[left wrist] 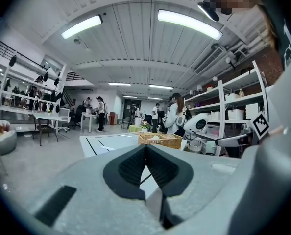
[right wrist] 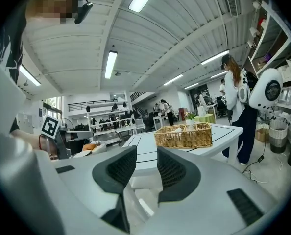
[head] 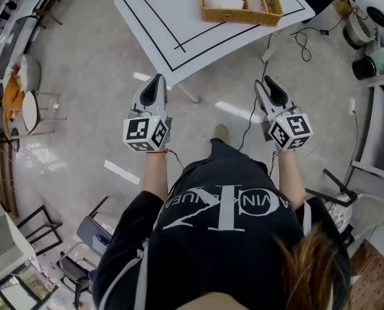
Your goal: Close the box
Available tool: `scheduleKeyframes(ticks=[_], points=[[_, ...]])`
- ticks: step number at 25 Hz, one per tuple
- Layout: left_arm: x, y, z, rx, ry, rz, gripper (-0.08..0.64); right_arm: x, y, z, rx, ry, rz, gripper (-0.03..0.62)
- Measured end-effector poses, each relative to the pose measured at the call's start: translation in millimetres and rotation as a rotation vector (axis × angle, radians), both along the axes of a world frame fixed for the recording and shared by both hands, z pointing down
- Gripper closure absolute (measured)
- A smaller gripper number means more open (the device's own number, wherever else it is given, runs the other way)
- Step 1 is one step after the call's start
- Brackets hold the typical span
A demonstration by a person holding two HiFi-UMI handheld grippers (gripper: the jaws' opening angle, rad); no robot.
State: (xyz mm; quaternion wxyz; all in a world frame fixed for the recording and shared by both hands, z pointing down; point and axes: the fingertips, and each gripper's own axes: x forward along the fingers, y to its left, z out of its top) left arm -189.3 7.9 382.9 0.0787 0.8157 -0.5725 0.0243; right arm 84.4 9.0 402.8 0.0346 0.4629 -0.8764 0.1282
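Approach stage, I'd say. The left tongs (head: pixel 156 79) are pinched together and empty. The right tongs (head: pixel 267 82) are partly open and empty. Both are held out level, well short of the white tabletop (head: pixel 160 31). The wicker box (head: pixel 240 6) sits open on its far side, not yet reached.

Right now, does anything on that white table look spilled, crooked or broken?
Nothing stands out. The wicker basket sits upright on the white table, with something white lying in one compartment. Nothing looks spilled or damaged. The only untidy thing is the loose cables trailing on the floor beside the table.
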Motion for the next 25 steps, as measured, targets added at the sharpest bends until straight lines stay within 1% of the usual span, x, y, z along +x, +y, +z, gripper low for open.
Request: scheduleKeyframes(ticks=[5,11,15,19,25], points=[[9,-33,-4,0.002,-0.009,0.004,0.549,9,-32,1,-0.005,-0.004,-0.002,0.459],[18,-62,-11,0.03,-0.002,-0.003,0.549,17,-60,-1,0.006,-0.003,-0.015,0.457],[28,-68,-9,0.025,-0.011,0.017,0.549,19,-63,-1,0.007,0.002,-0.026,0.454],[31,-74,-10,0.017,-0.018,0.018,0.549,26,-65,4,-0.014,-0.008,-0.015,0.454],[36,-81,3,-0.022,-0.023,0.027,0.549,29,-73,16,-0.048,-0.025,-0.009,0.451]])
